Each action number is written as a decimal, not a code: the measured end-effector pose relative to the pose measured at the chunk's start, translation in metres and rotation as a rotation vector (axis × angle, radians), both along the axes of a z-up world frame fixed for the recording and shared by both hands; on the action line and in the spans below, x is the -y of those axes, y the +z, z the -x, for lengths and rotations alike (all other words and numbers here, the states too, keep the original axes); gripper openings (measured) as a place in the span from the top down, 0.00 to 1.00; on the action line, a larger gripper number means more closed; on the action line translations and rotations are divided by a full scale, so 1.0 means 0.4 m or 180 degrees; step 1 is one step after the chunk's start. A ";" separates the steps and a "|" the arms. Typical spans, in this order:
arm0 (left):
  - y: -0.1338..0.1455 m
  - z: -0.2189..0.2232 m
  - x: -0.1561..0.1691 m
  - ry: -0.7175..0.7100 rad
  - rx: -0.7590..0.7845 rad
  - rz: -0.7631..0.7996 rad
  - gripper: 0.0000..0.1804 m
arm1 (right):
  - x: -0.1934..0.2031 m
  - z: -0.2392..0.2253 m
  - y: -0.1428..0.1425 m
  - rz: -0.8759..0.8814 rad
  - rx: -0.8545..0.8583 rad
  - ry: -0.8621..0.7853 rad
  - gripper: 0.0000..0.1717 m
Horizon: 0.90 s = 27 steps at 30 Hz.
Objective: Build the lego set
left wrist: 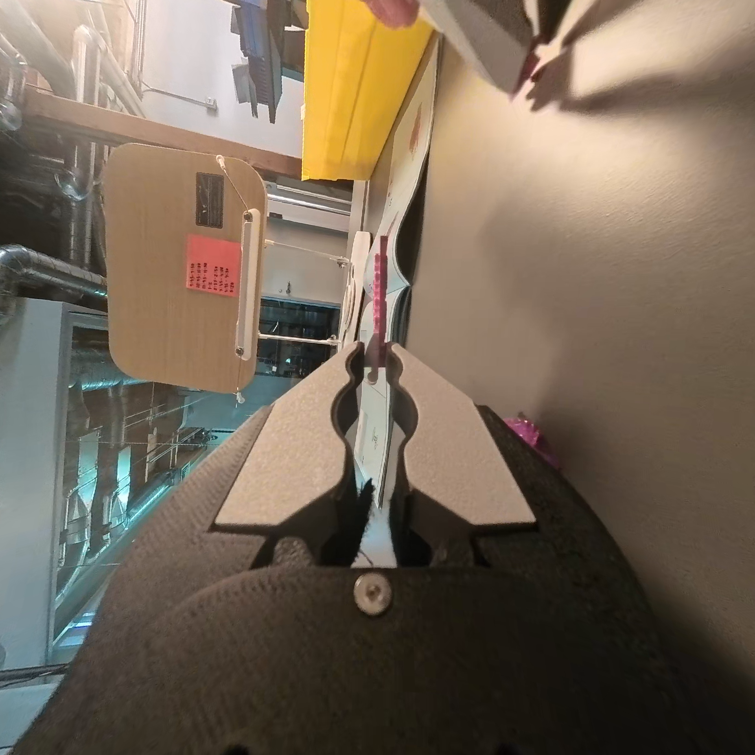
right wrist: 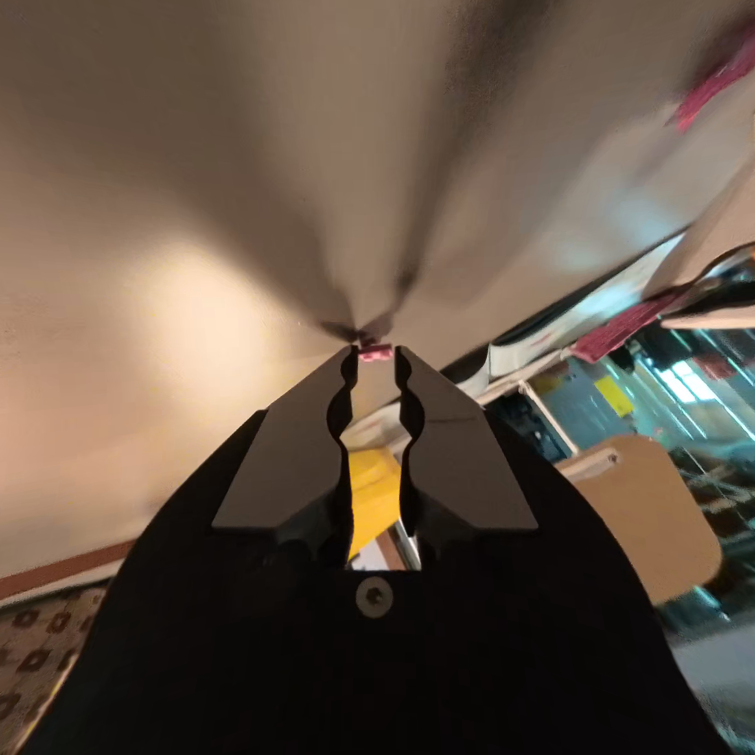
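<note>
Left wrist view first, reading from its left edge: a wooden board (left wrist: 179,265) with a pink note (left wrist: 212,263) stuck on it hangs in the background, then a yellow bin (left wrist: 351,90) stands at the far end of the desk (left wrist: 592,286), with an open booklet (left wrist: 394,249) lying just in front of it. Centre frame, the left tongs (left wrist: 378,350) are drawn close together and clamped on the near end of a long magenta studded plate (left wrist: 382,286). The plate shows edge-on and juts straight out from the tips, clear of the desk and in line with the booklet behind. Off to the right, something crinkly and pink (left wrist: 525,433) peeks out beside the gripper body. Over to the right wrist view, and it is heavily smeared. Patterned flooring (right wrist: 36,653) sits low at the left, pale desk fills the top, and the right tongs (right wrist: 375,352) stand only narrowly apart, closed in on a small pink brick (right wrist: 374,354) that spans the tips, with its dark shadow on the desk just beyond. The blur makes it hard to see how firmly the right-hand pad bears on it. Farther right, the magenta plate shows again, well apart from the brick. So each pair of tongs has its own pink piece, and the two pieces are not joined.
</note>
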<state>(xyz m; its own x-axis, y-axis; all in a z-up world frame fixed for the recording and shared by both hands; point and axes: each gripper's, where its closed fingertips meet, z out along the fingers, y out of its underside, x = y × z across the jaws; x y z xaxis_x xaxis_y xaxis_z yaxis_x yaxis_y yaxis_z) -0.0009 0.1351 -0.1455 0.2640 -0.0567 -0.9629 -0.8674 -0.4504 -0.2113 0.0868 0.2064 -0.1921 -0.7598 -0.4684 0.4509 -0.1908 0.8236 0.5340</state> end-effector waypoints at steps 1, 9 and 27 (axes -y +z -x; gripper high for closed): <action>0.000 0.000 0.000 -0.0005 0.0010 0.0000 0.95 | 0.016 -0.005 0.000 0.0098 0.0044 0.0040 0.87; -0.003 -0.008 0.000 -0.0046 0.0036 0.0022 0.95 | 0.031 -0.046 0.024 0.2760 0.0914 -0.1906 0.80; -0.009 -0.027 -0.004 -0.0165 0.0007 0.0064 0.95 | 0.078 0.042 0.014 0.4572 0.1106 -0.2434 0.79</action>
